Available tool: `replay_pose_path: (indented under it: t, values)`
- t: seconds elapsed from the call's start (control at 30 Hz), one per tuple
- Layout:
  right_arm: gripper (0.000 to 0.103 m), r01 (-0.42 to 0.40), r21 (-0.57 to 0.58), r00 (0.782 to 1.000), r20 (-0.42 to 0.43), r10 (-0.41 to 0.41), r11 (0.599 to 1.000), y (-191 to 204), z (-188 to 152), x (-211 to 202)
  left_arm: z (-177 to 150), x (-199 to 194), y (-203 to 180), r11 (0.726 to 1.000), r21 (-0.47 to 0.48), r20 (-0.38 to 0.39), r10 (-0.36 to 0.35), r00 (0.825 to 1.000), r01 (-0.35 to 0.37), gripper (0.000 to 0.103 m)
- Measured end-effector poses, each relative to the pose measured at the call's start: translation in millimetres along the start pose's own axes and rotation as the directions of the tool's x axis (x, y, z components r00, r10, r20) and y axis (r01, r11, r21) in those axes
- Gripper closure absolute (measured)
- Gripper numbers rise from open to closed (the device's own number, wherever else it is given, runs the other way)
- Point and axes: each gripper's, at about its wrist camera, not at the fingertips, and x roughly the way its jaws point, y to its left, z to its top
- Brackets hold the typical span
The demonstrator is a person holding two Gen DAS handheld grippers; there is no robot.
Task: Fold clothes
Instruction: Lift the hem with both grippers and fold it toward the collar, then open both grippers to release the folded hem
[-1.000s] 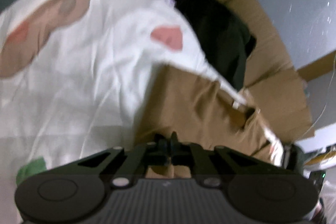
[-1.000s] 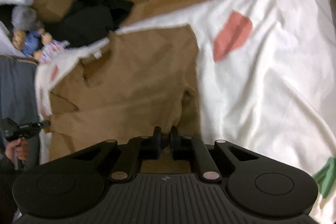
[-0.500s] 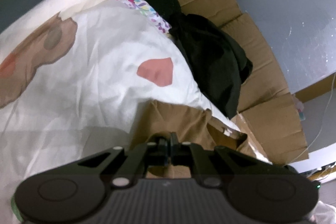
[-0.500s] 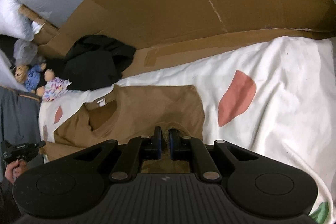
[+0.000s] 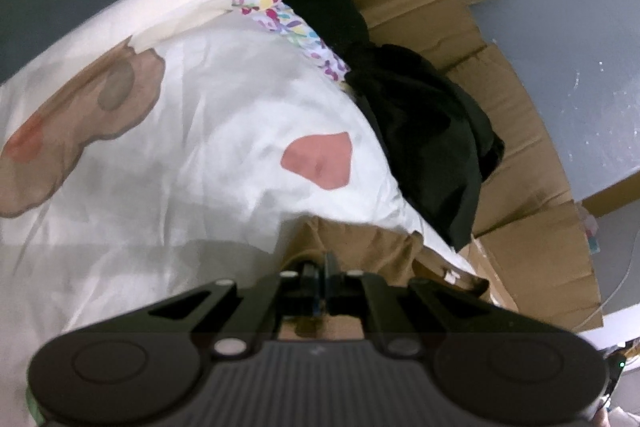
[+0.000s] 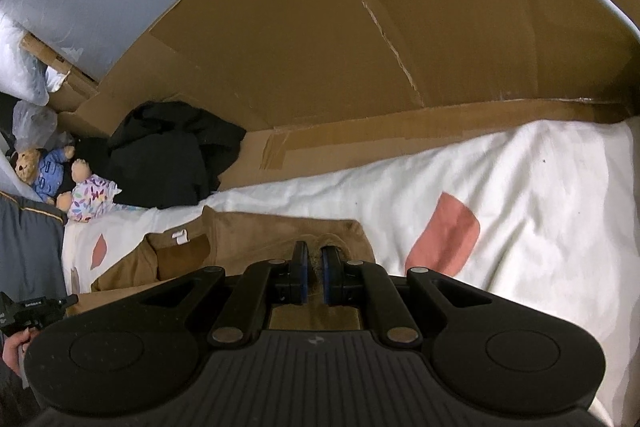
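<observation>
The brown garment (image 6: 256,239) lies on the white sheet (image 6: 520,187), along the sheet's edge nearest the cardboard (image 6: 360,47). The right gripper (image 6: 311,267) pinches a bunched fold of its hem. The left gripper (image 5: 325,281) is pressed together on another brown edge. Beyond that edge of the sheet lies a black garment (image 6: 172,155), and beside it two stuffed toys (image 6: 86,191). The sheet's wide middle — marked with pink patches (image 5: 318,163) — is open room.

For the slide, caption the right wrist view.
Right gripper pinches the brown shirt on the white sheet.
</observation>
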Motion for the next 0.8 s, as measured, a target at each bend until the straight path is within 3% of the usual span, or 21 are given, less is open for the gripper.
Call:
replay_pose_path:
  t: [0.17, 0.37, 0.43, 0.53, 0.6, 0.7, 0.8]
  values:
    - [0.096, 0.055, 0.007, 0.998, -0.031, -0.055, 0.998, -4.1, -0.4, 12.5, 6.0, 10.6, 0.5, 1.0, -0.012, -0.019, 0.021, 1.0, -0.021, 0.101]
    - [0.096, 0.06, 0.026, 0.998, -0.035, -0.059, 0.998, -7.5, 5.8, 23.6, 13.2, 21.0, 4.7, 0.999, -0.045, -0.045, 0.014, 0.999, -0.016, 0.099]
    - [0.095, 0.05, 0.057, 0.998, -0.046, -0.048, 0.997, -11.0, 9.7, 28.7, 14.2, 18.4, 5.6, 0.999, -0.049, -0.039, 0.016, 0.999, -0.018, 0.094]
    - [0.09, -0.012, 0.081, 1.0, -0.018, 0.014, 0.997, -12.1, 11.7, 24.2, 14.5, 8.2, 9.7, 0.999, -0.04, -0.029, 0.0, 1.0, -0.001, 0.067]
    - [0.084, -0.014, 0.067, 1.0, -0.023, 0.015, 0.998, -11.7, 10.1, 21.6, 15.0, -0.3, 14.0, 1.0, -0.017, -0.019, 0.024, 1.0, -0.025, 0.065]
    - [0.067, 0.017, 0.053, 1.0, -0.027, -0.016, 0.998, -14.2, 6.5, 17.9, 13.2, -9.3, 19.5, 0.998, 0.024, -0.017, 0.057, 0.998, -0.057, 0.065]
    - [0.064, 0.038, 0.053, 0.999, -0.003, -0.038, 0.998, -22.8, 3.1, 5.9, 4.8, -12.2, 12.4, 0.979, 0.163, -0.025, 0.126, 0.992, -0.12, 0.065]
